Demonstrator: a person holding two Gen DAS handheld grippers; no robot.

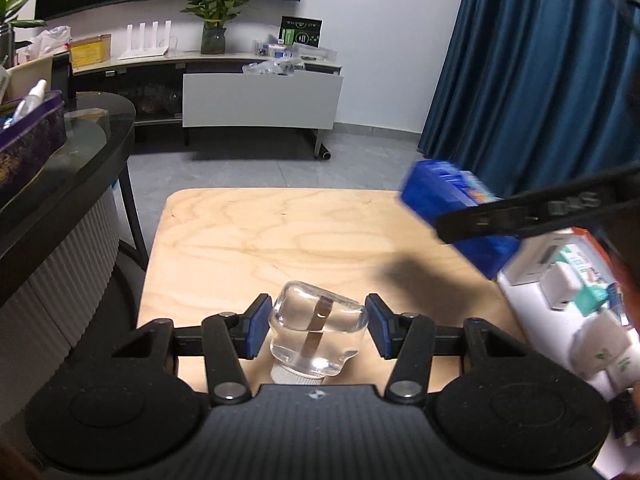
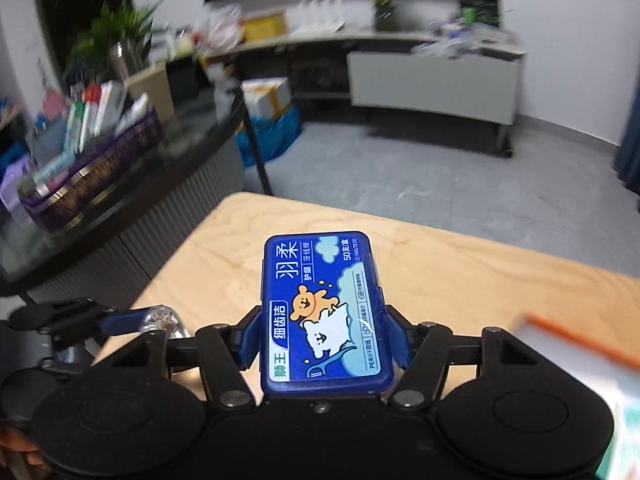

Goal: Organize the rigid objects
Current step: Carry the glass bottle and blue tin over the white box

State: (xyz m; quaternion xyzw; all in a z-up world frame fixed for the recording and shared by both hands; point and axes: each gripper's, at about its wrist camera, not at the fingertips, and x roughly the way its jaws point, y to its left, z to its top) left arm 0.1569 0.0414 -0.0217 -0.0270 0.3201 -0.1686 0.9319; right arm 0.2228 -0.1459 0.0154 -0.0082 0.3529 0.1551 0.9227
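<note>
Jaws of my right gripper [image 2: 326, 344] are clamping a blue dental floss box [image 2: 325, 312] over the wooden table [image 2: 460, 276]. With the left gripper [image 1: 318, 326] I am holding a clear glass bottle [image 1: 316, 332], cap toward the camera, pads pressing its sides

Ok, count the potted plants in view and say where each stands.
2. One plant stands on the long sideboard by the back wall, in a glass vase; the second plant stands at the left, beyond the dark counter. Others may be hidden out of frame.
</note>
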